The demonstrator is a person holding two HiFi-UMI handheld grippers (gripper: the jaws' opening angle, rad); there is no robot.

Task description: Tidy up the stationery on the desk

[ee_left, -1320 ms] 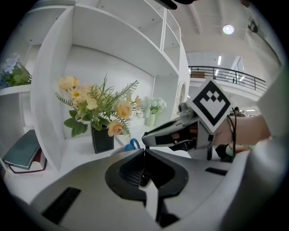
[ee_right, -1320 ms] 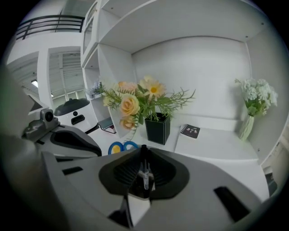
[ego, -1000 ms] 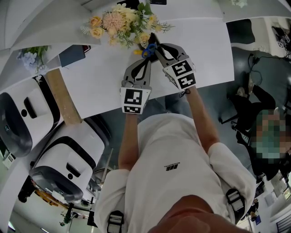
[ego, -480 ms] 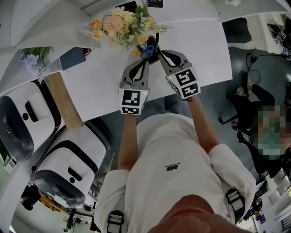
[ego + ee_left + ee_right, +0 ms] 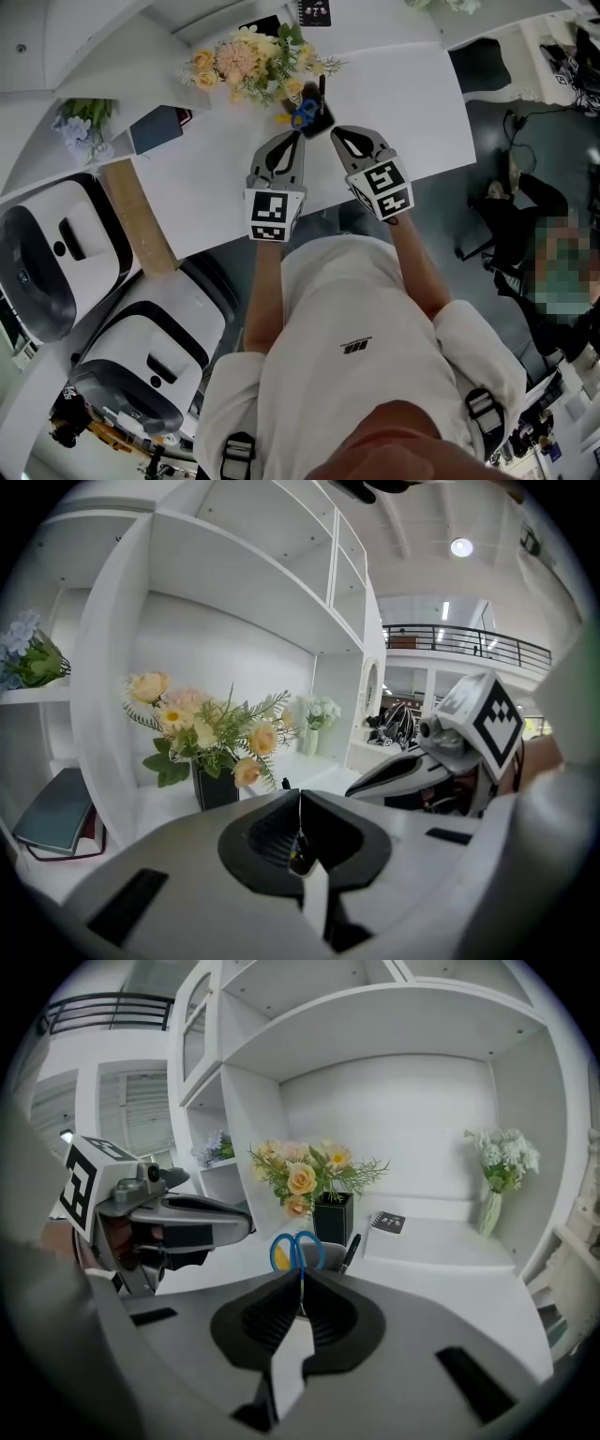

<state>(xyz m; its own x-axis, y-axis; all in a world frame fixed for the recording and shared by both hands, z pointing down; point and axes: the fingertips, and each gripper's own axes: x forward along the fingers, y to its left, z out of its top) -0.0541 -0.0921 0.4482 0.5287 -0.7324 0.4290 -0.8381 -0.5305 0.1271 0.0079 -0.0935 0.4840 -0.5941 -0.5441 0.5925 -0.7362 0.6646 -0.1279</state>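
A pen holder point(image 5: 313, 120) stands on the white desk point(image 5: 403, 94) in front of the flower bouquet point(image 5: 251, 58). Blue-handled scissors point(image 5: 302, 112) and a black pen point(image 5: 322, 90) stick up out of it. In the right gripper view the scissors point(image 5: 297, 1249) and pen point(image 5: 351, 1252) show just beyond my shut right gripper point(image 5: 301, 1277). My left gripper point(image 5: 294, 139) and right gripper point(image 5: 335, 132) hover side by side just short of the holder, both shut with nothing in them. The left gripper point(image 5: 300, 797) points at the black vase point(image 5: 217, 787).
A dark book point(image 5: 157, 127) lies at the desk's left end, and a small notebook point(image 5: 387, 1222) and a white vase point(image 5: 491, 1209) sit on the shelf behind. White machines point(image 5: 56, 262) and a wooden board point(image 5: 137, 216) stand left of the desk. A person point(image 5: 548, 272) sits at the right.
Both grippers have drawn back from the pen holder toward me; the right one was up against the scissors and pen a second ago and is now apart from them.
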